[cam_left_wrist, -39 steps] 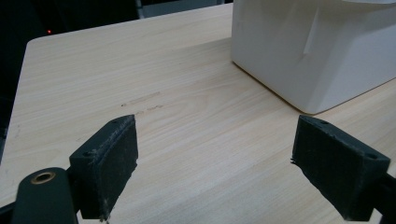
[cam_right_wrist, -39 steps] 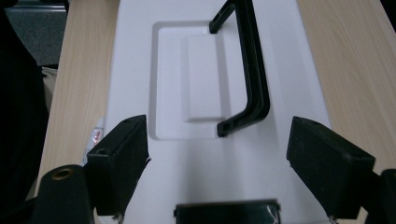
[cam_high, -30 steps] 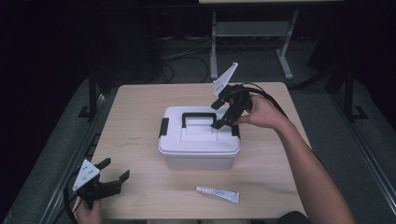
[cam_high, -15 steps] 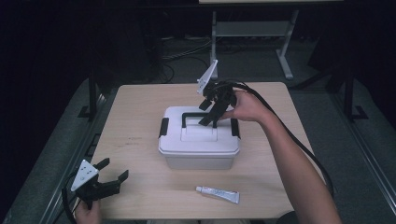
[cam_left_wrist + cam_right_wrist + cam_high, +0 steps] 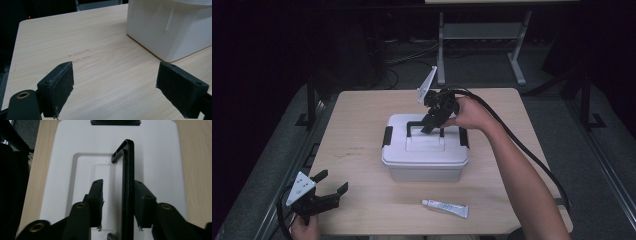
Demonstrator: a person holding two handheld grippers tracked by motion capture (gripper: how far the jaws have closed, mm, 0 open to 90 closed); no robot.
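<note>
A: Progress? The white box (image 5: pixel 424 152) sits mid-surface, lid on, black handle (image 5: pixel 127 182) raised; lifting or opening apparently remains.

B: Grippers? The right gripper (image 5: pixel 432 122) straddles the handle, one pad touching, a gap remaining. The left gripper (image 5: pixel 326 192) rests wide open, empty, near the surface (image 5: pixel 357 130) corner.

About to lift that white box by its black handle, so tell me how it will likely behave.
The handle looks like thin rigid plastic standing upright between the right gripper's jaws, so it should not flex much. It may pivot, letting the box swing. Both black side latches look closed, so the lid will probably stay on.
</note>
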